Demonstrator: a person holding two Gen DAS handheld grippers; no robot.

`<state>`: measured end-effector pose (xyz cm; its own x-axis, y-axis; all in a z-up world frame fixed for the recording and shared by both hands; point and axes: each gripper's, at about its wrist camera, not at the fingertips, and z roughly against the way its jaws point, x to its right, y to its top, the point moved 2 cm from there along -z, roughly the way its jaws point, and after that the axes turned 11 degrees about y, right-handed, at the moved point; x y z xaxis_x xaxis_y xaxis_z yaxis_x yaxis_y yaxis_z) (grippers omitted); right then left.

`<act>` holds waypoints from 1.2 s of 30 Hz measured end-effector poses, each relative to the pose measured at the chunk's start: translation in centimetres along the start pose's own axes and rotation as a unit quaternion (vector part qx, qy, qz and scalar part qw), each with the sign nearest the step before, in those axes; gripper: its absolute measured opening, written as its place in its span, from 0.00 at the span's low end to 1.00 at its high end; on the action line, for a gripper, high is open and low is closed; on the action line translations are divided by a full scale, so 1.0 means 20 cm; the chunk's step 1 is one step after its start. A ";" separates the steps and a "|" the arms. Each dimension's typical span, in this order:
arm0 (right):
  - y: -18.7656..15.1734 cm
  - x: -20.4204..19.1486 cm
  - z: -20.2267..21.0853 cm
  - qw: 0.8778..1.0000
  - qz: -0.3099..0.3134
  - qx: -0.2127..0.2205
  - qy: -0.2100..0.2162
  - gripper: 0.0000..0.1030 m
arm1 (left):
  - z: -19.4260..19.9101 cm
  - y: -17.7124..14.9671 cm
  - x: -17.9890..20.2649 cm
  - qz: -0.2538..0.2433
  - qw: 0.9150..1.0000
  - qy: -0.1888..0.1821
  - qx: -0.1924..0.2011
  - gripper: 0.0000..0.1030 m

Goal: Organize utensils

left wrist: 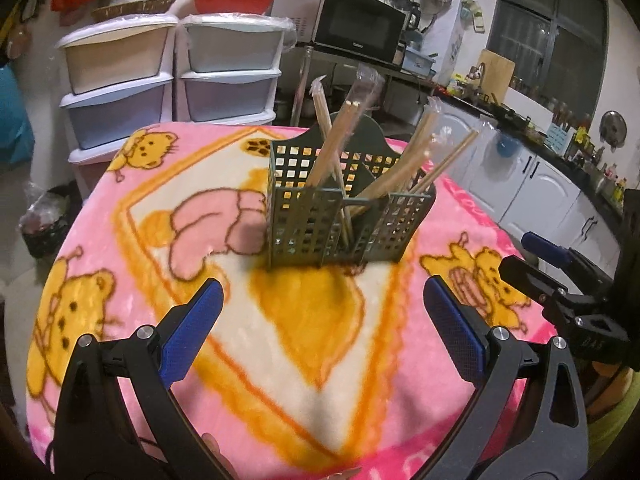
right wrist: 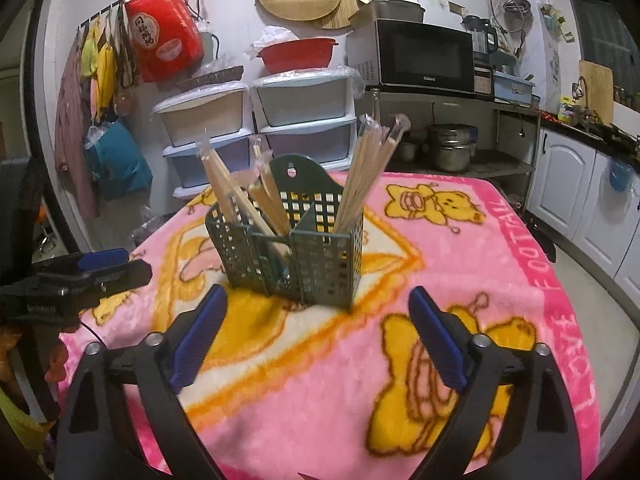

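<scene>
A green perforated utensil holder (left wrist: 344, 216) stands upright on the pink cartoon blanket (left wrist: 120, 208); it also shows in the right wrist view (right wrist: 296, 252). Several pairs of plastic-wrapped wooden chopsticks (left wrist: 340, 136) stick up from its compartments, and they show in the right wrist view too (right wrist: 368, 168). My left gripper (left wrist: 320, 312) is open and empty, a short way in front of the holder. My right gripper (right wrist: 316, 320) is open and empty, also just in front of it. The right gripper appears at the right edge of the left view (left wrist: 536, 264); the left gripper appears at the left edge of the right view (right wrist: 100, 268).
Stacked plastic drawers (right wrist: 256, 120) stand behind the table. A microwave (right wrist: 420, 56) sits on a metal shelf with pots (right wrist: 452, 148). White kitchen cabinets (left wrist: 540, 184) run along the right. A red bag (right wrist: 164, 36) hangs on the wall.
</scene>
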<state>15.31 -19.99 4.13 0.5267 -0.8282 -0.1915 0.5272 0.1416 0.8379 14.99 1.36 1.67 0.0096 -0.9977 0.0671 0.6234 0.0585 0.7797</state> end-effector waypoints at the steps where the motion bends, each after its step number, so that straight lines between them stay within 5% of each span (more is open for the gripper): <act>1: -0.01 0.00 0.00 1.000 -0.001 0.000 0.000 0.89 | 0.01 -0.02 0.01 -0.002 1.000 0.000 0.005 0.90; 17: -0.16 -0.07 0.03 0.998 0.022 0.045 -0.023 0.93 | 0.01 -0.22 0.04 0.007 0.999 0.015 0.048 0.90; 30: -0.26 -0.06 0.10 0.989 0.020 0.129 -0.063 0.94 | 0.07 -0.24 0.03 0.009 0.987 0.069 0.144 0.90; 36: -0.28 -0.06 0.11 0.986 0.035 0.145 -0.072 0.94 | 0.05 -0.25 0.03 0.007 0.987 0.064 0.145 0.90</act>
<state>10.15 -21.02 0.79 0.4436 -0.8935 -0.0705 0.2696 0.0580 0.9612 11.08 0.40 -1.66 0.1269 -0.9918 0.0151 0.3735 0.0619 0.9256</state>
